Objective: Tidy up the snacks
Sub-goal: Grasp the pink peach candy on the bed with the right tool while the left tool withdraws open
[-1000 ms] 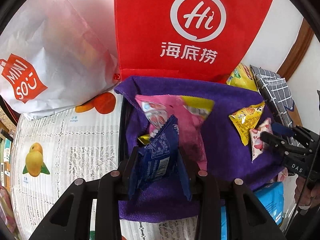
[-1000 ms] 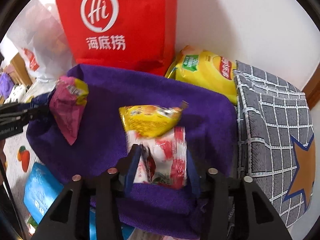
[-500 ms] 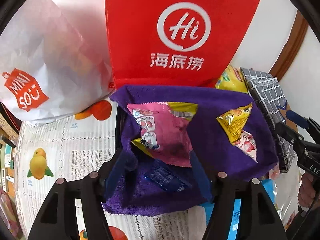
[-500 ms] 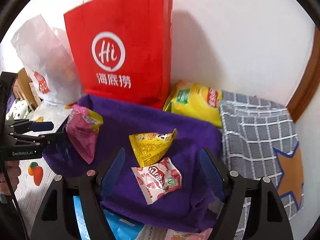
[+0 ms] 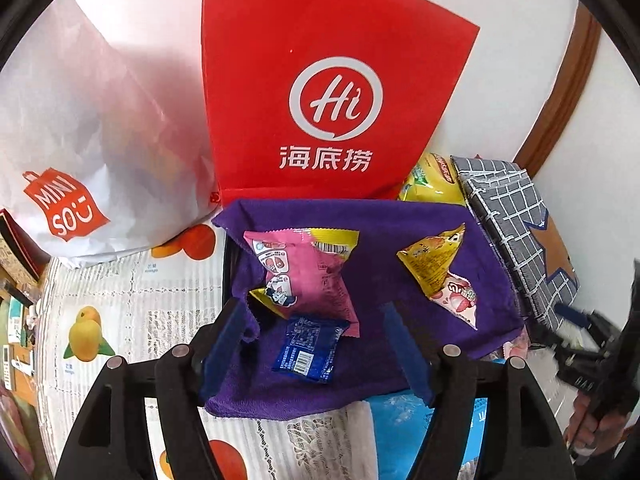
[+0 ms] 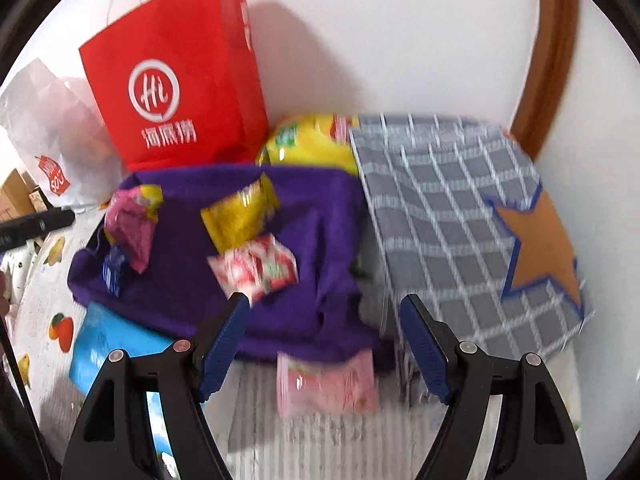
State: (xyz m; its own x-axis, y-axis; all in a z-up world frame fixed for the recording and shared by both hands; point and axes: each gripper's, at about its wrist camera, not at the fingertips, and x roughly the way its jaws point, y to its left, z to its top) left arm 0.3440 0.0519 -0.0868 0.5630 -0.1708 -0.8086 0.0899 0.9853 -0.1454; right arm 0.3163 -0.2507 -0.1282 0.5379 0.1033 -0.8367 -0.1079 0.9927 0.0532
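Observation:
A purple cloth (image 5: 372, 252) (image 6: 188, 280) lies on the table with snacks on it: a pink packet (image 5: 308, 276) (image 6: 132, 220), a small blue packet (image 5: 308, 348) (image 6: 114, 270), a yellow packet (image 5: 434, 260) (image 6: 240, 212) and a red-and-white strawberry packet (image 5: 460, 298) (image 6: 256, 270). My left gripper (image 5: 316, 344) is open and empty, above the cloth's near edge around the blue packet. My right gripper (image 6: 324, 340) is open and empty, above the cloth's near right corner. A pale pink packet (image 6: 326, 384) lies on the table below it.
A red Hi paper bag (image 5: 332, 100) (image 6: 180, 80) and a white Miniso bag (image 5: 80, 140) stand behind the cloth against the wall. A yellow chip bag (image 6: 312, 140) and a grey checked box with a star (image 6: 460, 220) sit to the right. A light blue pack (image 6: 112, 348) lies in front.
Both grippers opened and let go: the blue packet and the strawberry packet now lie on the cloth. Both grippers pulled back and up; the right one swung rightward.

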